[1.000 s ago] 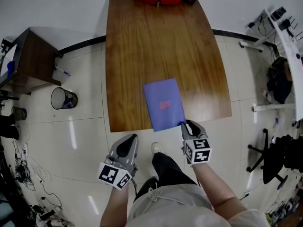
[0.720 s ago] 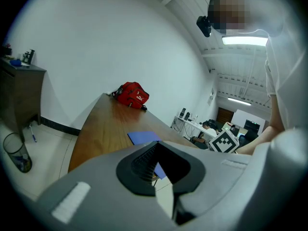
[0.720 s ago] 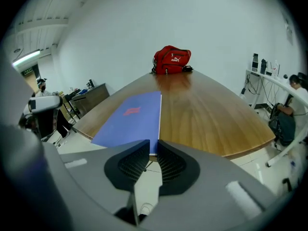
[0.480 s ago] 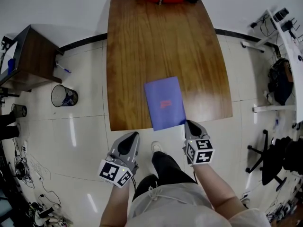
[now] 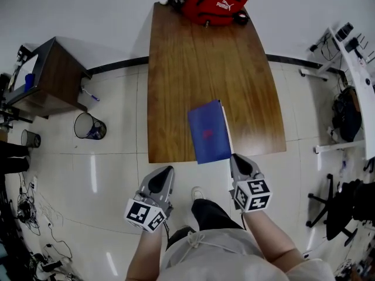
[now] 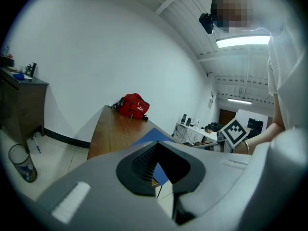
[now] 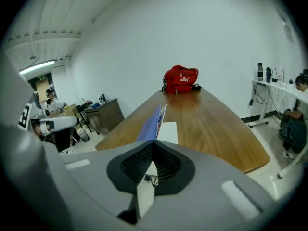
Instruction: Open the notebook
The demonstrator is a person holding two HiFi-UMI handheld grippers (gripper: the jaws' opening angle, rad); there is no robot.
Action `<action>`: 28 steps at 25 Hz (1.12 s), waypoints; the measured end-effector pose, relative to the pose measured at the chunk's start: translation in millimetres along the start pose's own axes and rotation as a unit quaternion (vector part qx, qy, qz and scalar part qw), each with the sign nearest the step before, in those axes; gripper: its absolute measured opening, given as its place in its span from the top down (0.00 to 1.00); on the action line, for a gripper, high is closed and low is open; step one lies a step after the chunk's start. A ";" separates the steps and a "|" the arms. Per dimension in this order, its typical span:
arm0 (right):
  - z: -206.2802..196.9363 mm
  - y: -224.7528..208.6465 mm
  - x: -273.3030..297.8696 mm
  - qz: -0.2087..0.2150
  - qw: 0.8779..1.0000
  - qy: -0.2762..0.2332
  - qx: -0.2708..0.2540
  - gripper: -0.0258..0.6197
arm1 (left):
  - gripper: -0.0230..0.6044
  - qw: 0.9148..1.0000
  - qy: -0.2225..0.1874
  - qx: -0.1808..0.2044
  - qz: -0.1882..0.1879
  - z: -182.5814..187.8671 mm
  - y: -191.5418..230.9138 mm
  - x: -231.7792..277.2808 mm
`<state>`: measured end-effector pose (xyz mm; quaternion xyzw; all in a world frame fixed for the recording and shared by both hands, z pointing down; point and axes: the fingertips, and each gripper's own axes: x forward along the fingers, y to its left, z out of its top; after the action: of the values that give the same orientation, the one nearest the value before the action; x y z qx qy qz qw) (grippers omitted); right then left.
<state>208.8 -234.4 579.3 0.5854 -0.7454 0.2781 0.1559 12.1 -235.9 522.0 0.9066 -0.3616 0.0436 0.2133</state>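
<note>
A blue notebook (image 5: 208, 132) lies at the near edge of the long wooden table (image 5: 193, 57). Its cover (image 7: 150, 121) stands lifted on edge, and white pages (image 7: 168, 131) show under it along the right side. My right gripper (image 5: 234, 158) is at the notebook's near right corner, shut on the cover's edge; in the right gripper view the cover rises straight out of the closed jaws of the right gripper (image 7: 154, 147). My left gripper (image 5: 165, 171) hangs off the table's near edge, left of the notebook, shut and holding nothing. The notebook (image 6: 151, 134) shows past it in the left gripper view.
A red bag (image 5: 215, 2) sits at the table's far end. A dark side cabinet (image 5: 50, 78) and a mesh waste bin (image 5: 89, 126) stand on the tiled floor at left. A white desk (image 5: 357, 51) and an office chair (image 5: 337, 198) are at right.
The notebook's cover has risen from flat to standing on edge, held by the right gripper, with white pages now showing. The left gripper stays where it was.
</note>
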 end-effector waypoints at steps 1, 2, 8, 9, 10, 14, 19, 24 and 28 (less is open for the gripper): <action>7.6 9.4 -2.9 0.010 1.000 -0.008 -0.007 0.95 | 0.97 1.000 -0.004 0.003 0.004 3.4 1.2 -4.4; 14.8 19.7 -5.1 0.020 1.000 -0.016 -0.015 0.95 | 0.97 1.000 -0.008 0.005 0.008 6.9 2.8 -9.0; 35.1 98.8 -5.5 0.082 0.990 -0.040 -0.112 0.95 | 0.97 0.998 -0.036 0.013 0.044 21.9 20.9 -45.5; 34.5 111.1 -3.6 0.090 0.988 -0.041 -0.119 0.95 | 0.97 0.998 -0.040 0.014 0.050 23.1 24.2 -52.1; 33.2 122.3 -1.3 0.098 0.987 -0.040 -0.123 0.95 | 0.97 0.997 -0.043 0.014 0.056 23.4 27.1 -58.5; 22.2 158.6 10.2 0.121 0.986 -0.025 -0.115 0.95 | 0.97 0.995 -0.044 0.011 0.085 14.3 38.8 -86.9; 3.0 195.5 34.5 0.141 0.984 -0.007 -0.107 0.94 | 0.97 0.990 -0.049 -0.009 0.132 1.7 62.1 -126.2; -34.6 218.3 63.7 0.151 0.982 0.014 -0.113 0.93 | 0.97 0.984 -0.044 -0.027 0.171 -19.3 83.4 -164.9; -58.0 227.2 83.9 0.146 0.981 0.038 -0.123 0.93 | 0.97 0.980 -0.039 -0.042 0.190 -35.4 96.1 -187.7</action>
<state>-36.9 -229.4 619.5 0.4358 -0.8447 0.2266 0.2129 -188.0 -163.8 544.4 0.8123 -0.5369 0.0330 0.2253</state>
